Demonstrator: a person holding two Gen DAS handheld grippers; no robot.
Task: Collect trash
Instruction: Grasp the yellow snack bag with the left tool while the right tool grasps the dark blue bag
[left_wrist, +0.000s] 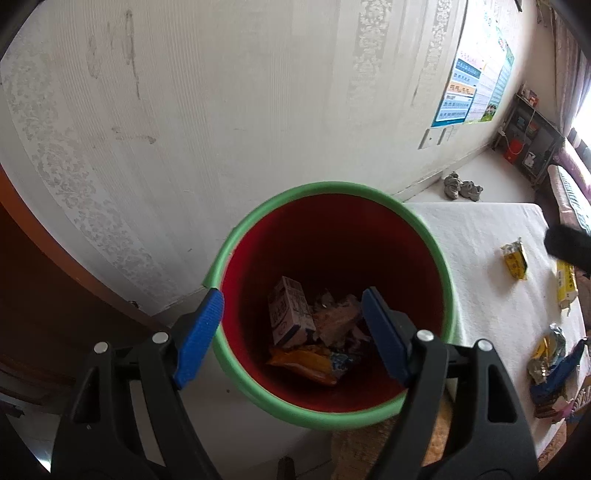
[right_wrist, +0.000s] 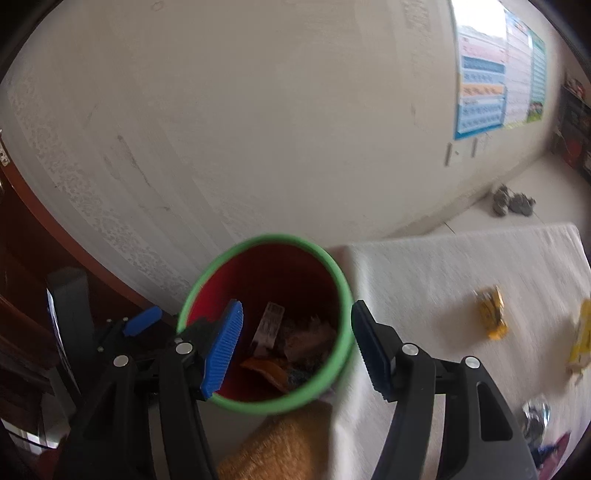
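A red bin with a green rim (left_wrist: 332, 186) stands by the wall beside a table with a white cloth (left_wrist: 480, 236). Inside lie a small milk carton (left_wrist: 290, 314), an orange wrapper (left_wrist: 306, 363) and crumpled scraps. My left gripper (left_wrist: 291, 306) hovers over the bin's mouth, open and empty. In the right wrist view my right gripper (right_wrist: 295, 314) also hangs open above the bin rim (right_wrist: 269, 238) with nothing in it. A blue pad (right_wrist: 142, 320) of the left gripper shows at the left. Two yellow cartons (left_wrist: 514, 260) (left_wrist: 566, 288) and foil and blue wrappers (left_wrist: 550, 362) lie on the cloth.
A patterned wall rises right behind the bin, with dark wooden furniture (left_wrist: 44, 295) to the left. A tan woven mat (right_wrist: 280, 443) lies below the bin. Grey shoes (left_wrist: 461, 186) and a shelf (left_wrist: 528, 140) sit far off along the wall. A dark blurred shape (left_wrist: 565, 243) crosses the right edge.
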